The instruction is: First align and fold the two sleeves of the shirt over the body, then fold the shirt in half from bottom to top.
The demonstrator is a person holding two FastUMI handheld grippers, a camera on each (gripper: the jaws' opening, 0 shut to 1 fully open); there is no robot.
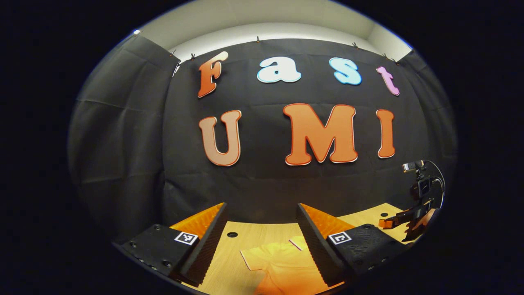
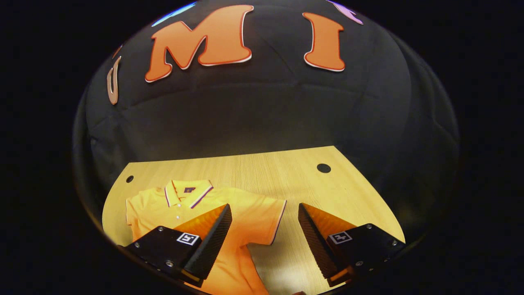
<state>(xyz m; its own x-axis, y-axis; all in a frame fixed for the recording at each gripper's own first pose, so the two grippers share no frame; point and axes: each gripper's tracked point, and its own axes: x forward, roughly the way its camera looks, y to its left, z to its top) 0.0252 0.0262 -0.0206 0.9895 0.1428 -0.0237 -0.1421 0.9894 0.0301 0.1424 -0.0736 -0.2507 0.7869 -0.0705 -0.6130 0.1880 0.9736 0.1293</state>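
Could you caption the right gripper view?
Open right gripper poised above an unfolded orange polo shirt on a wooden table.

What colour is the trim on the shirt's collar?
Dark and white stripes edge the orange shirt collar; clearest in the right gripper view.

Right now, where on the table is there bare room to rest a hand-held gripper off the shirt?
Bare wood runs behind the collar to the table's far edge, and right of the shirt's sleeve toward the round hole. The near left is crowded by the shirt.
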